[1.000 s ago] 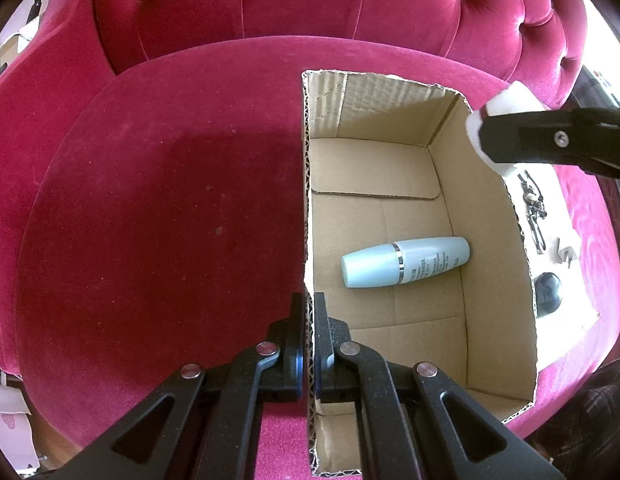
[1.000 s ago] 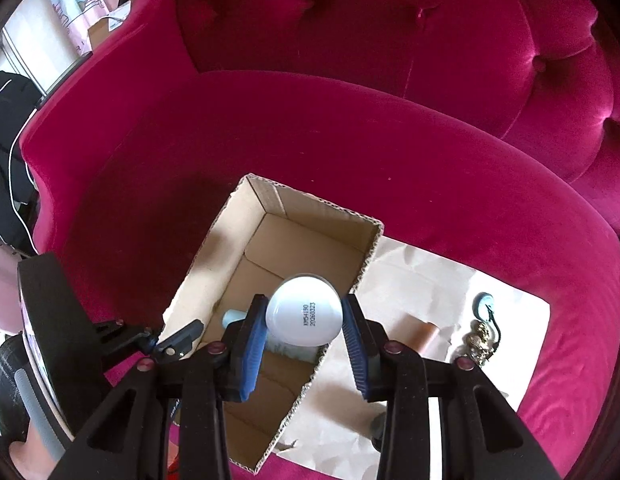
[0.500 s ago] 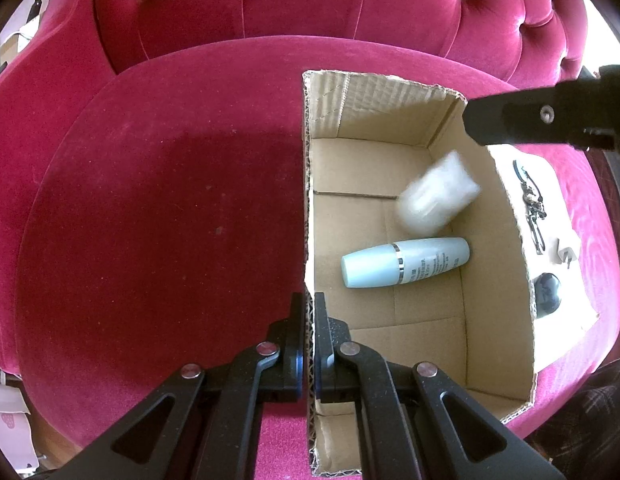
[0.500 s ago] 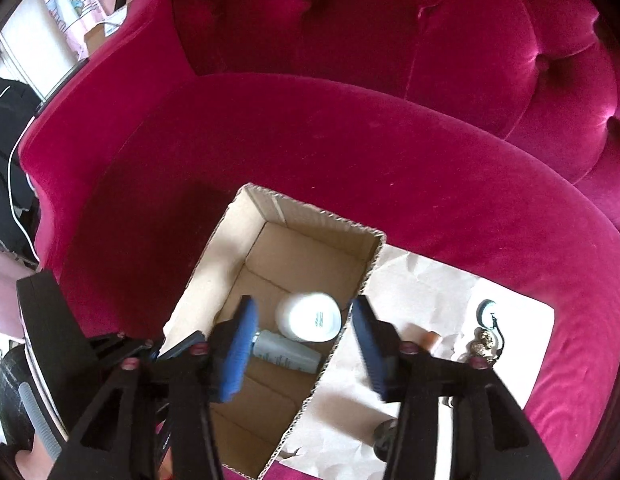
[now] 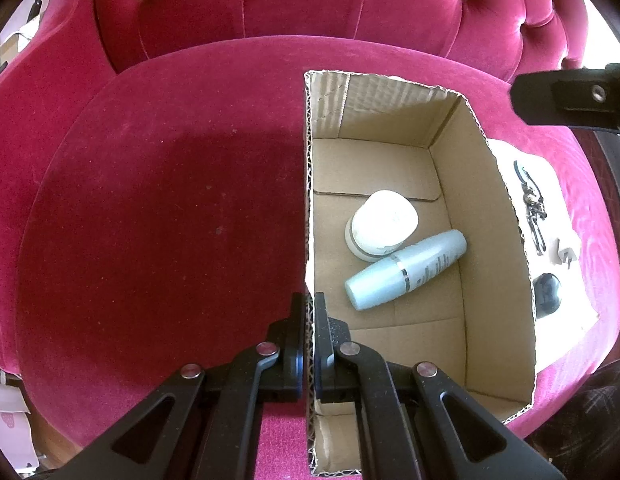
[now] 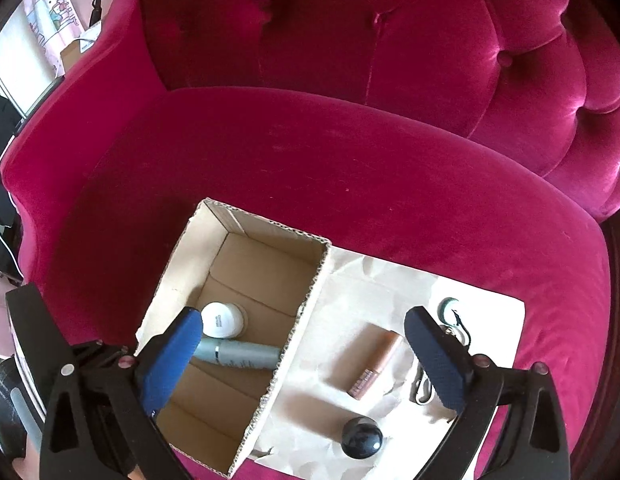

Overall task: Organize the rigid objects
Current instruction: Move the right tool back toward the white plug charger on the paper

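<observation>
Left gripper [image 5: 308,320] clamps corrugated box wall [image 5: 308,184]; right gripper [image 6: 306,356] opening, empty (jar [image 5: 381,226] glossy, perhaps plastic).

Right finger [image 6: 170,360] covers the cap end of the bottle [image 6: 246,354]. The box [image 5: 505,240] wall hides part of the paper [image 5: 569,280]. Metal trinkets [image 5: 531,208] too small to identify.

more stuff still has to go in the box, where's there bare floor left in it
Free: the far end of the cardboard box, beyond the white jar, and the near end, in front of the pale blue bottle. Crowded: the middle, where jar and bottle touch. The left gripper clamps the near left wall.
</observation>
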